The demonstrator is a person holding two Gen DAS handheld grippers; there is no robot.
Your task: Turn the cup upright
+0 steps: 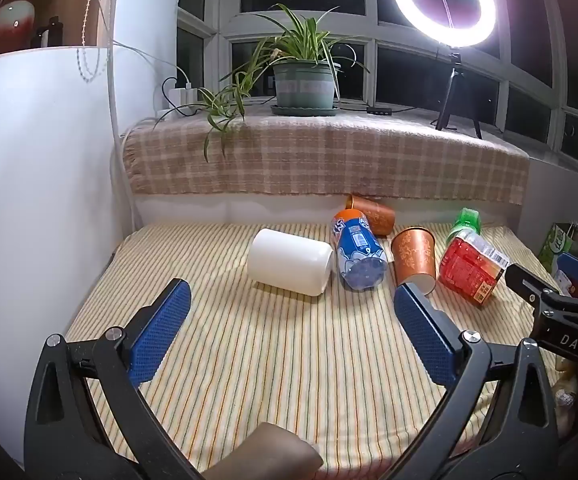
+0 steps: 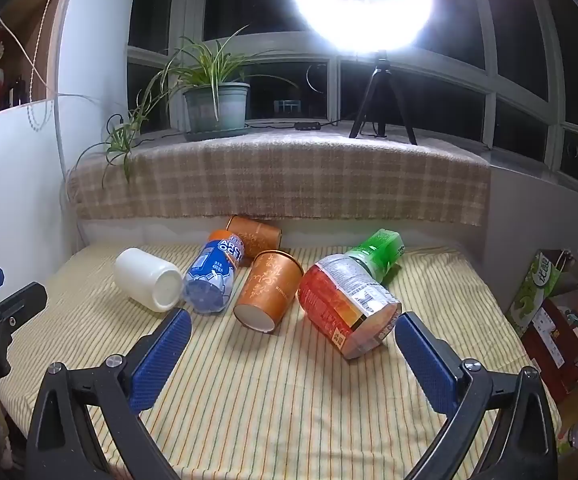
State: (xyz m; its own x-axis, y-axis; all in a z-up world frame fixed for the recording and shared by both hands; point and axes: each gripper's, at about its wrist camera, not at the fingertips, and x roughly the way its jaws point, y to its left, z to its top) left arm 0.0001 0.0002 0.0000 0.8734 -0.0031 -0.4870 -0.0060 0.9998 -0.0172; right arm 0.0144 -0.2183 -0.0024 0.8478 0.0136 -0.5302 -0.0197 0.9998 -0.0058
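A white cup (image 1: 291,261) (image 2: 149,279) lies on its side on the striped cloth, just beyond my left gripper (image 1: 291,300), which is open with nothing between its blue pads. An orange patterned cup (image 1: 414,256) (image 2: 268,288) lies tipped over with its base toward me. A second orange cup (image 1: 371,213) (image 2: 253,236) lies on its side against the back ledge. My right gripper (image 2: 292,322) is open and empty, a little short of the nearer orange cup and the red-labelled bottle (image 2: 349,304).
A blue-labelled bottle (image 1: 358,252) (image 2: 213,276) lies between the white and orange cups. The red-labelled bottle (image 1: 471,264) has a green cap. A checked blanket (image 1: 321,160) covers the ledge behind, with a potted plant (image 1: 303,80) and a ring light (image 1: 444,2). Boxes (image 2: 557,308) stand at right.
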